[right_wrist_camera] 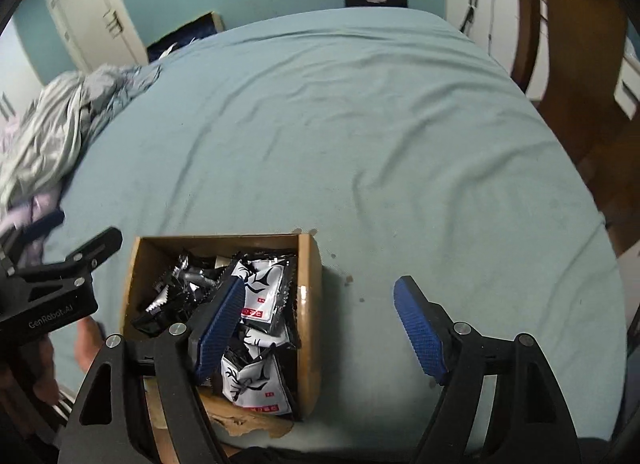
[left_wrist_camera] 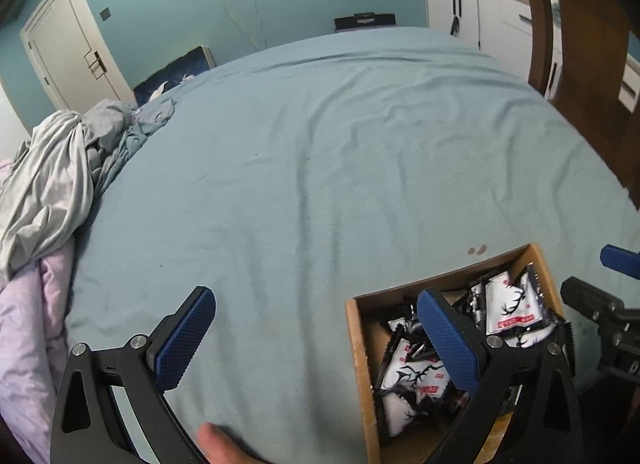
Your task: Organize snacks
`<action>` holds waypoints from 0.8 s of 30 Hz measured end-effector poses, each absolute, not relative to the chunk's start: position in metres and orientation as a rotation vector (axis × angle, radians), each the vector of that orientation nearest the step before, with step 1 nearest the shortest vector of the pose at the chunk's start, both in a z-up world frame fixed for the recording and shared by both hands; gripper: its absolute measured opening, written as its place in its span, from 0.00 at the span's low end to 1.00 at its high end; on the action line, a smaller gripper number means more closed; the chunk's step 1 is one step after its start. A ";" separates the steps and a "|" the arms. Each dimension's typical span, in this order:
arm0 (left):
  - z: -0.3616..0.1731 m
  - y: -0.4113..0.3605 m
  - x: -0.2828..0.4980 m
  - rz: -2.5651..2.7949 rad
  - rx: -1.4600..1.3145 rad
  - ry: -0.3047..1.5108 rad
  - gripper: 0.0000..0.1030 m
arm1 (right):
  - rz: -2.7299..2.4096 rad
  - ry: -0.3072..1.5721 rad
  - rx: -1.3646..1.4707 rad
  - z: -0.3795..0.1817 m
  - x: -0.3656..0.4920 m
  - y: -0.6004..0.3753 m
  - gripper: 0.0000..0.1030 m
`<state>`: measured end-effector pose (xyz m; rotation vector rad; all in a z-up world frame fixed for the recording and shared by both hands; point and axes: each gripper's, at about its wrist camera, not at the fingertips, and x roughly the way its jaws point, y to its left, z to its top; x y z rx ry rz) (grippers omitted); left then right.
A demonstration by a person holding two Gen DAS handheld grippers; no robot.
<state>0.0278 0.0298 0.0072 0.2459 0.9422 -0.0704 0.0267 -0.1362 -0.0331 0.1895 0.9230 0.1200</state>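
A cardboard box (right_wrist_camera: pixel 310 304) sits on the near part of the bed (right_wrist_camera: pixel 360 136), and everything else here is best placed against it. Inside the box lies a loose heap of snack packets (right_wrist_camera: pixel 260 296), black and white with an antler print, tumbled at all angles rather than stacked; that disorder is likely what the task means to fix.

The left gripper (left_wrist_camera: pixel 316 340) hangs just left of the box, its jaws spread wide and holding nothing, with its right finger over the box's opening. The right gripper (right_wrist_camera: pixel 320 328) hangs over the box's right wall, jaws also wide and empty, its left finger above the packets and its right finger out over bare sheet. Flanking the box this way seems to keep both tools within easy reach of the packets.

Far left of the box, crumpled bedding (left_wrist_camera: pixel 52 184) is bunched aside, leaving open sheet beyond the box for laying packets out.
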 end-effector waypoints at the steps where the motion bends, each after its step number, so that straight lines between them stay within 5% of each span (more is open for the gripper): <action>1: 0.006 0.029 0.029 -0.071 0.244 0.949 1.00 | 0.126 0.928 0.172 -0.036 0.024 -0.137 0.74; 24: -0.004 0.022 0.037 -0.082 0.258 1.009 1.00 | 0.150 0.940 0.080 -0.039 0.030 -0.124 0.74</action>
